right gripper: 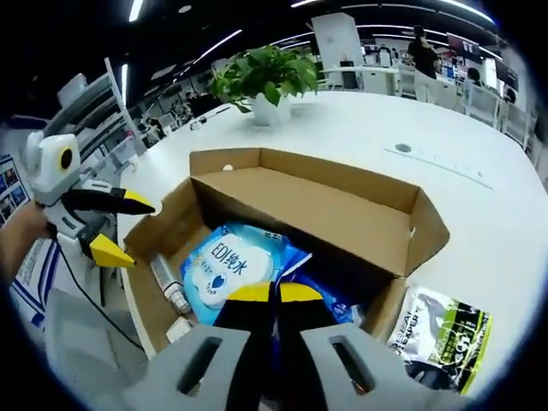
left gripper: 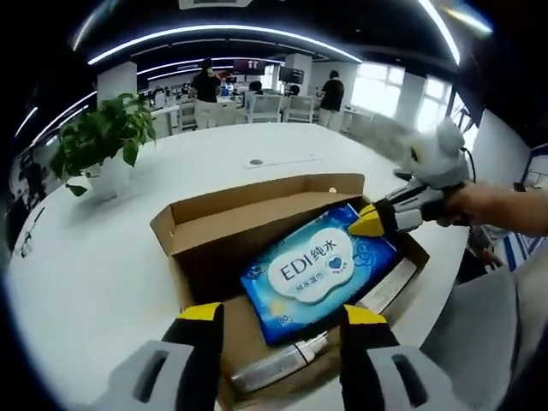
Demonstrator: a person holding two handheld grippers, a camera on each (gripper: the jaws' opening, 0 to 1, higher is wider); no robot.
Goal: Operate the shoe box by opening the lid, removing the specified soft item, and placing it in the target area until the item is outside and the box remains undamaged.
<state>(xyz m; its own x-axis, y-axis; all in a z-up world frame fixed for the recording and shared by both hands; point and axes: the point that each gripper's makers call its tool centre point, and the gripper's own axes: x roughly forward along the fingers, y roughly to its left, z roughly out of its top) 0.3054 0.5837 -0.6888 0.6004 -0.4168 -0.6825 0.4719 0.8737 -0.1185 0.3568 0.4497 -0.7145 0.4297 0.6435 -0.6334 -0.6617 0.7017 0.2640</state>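
Your target, the blue soft pack of wet wipes with the white label (left gripper: 320, 272), lies flat inside the open brown cardboard shoe box (left gripper: 257, 224), its lid flaps already folded out. The pack's long axis runs on a diagonal across the box floor, from the corner near your left gripper (left gripper: 278, 330) up toward the corner where your right gripper (right gripper: 274, 295) comes in.

Your right gripper is the nearer one: in the left gripper view its yellow tips sit at the pack's far corner, and in the right gripper view the pack (right gripper: 229, 267) lies just ahead and slightly left of them. Those jaws look clenched together, tips touching; whether they have pinched any of the pack's edge I cannot tell.

Your left jaws stand released and wide, hovering over the near end of the box with the pack between and beyond them, holding nothing.

A slim white tube (left gripper: 278, 360) lies alongside the pack's near edge, so lift the pack clear of it. A green-and-white pouch (right gripper: 445, 336) rests on the white surface (left gripper: 103, 257) outside the box.
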